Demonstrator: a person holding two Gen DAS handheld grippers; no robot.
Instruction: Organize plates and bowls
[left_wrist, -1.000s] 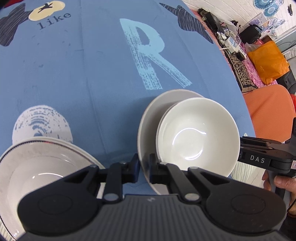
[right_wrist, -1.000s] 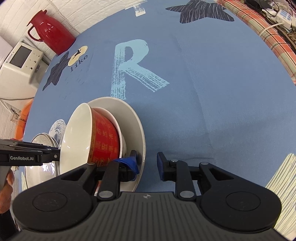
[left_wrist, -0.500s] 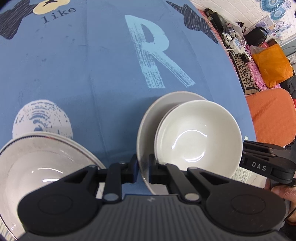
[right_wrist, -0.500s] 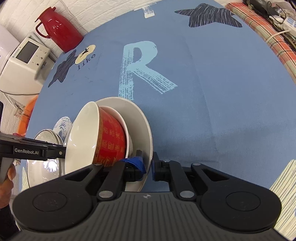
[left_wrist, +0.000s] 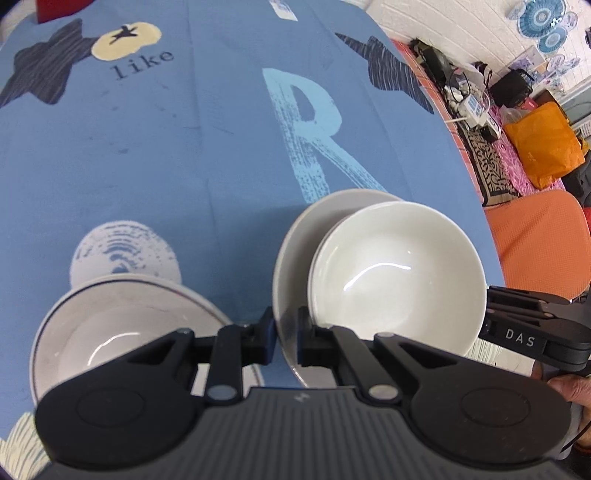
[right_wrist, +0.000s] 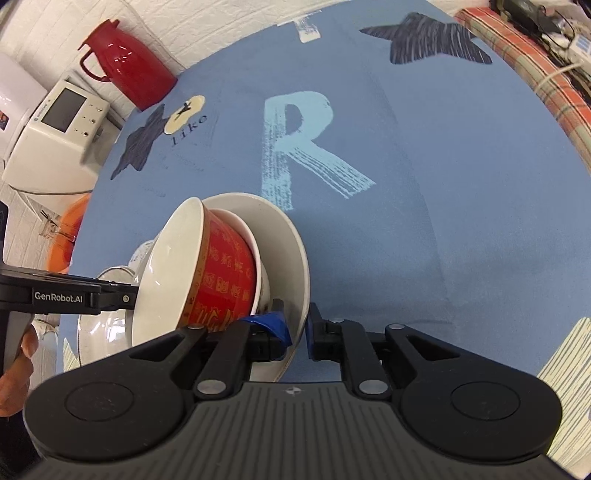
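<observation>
The left gripper pinches the near rim of the wide white ceramic plate, one pad under and one over its edge. The right gripper clamps the opposite rim, a blue-taped finger inside the plate. On the plate sits a red bowl with gold characters and a white interior, nested on what looks like a smaller white dish, though the stack hides it. The plate hangs above the blue printed tablecloth, just short of the pale letter R.

To carry this well, both grips should stay level and move together, since the bowl rests loose and would slide if either side dips. Both tools reach in low and nearly horizontal from opposite sides. Left of the plate, farther from the R, a white bowl with a dark rim line waits. A red thermos jug stands beyond the R, past the cloth's edge.
</observation>
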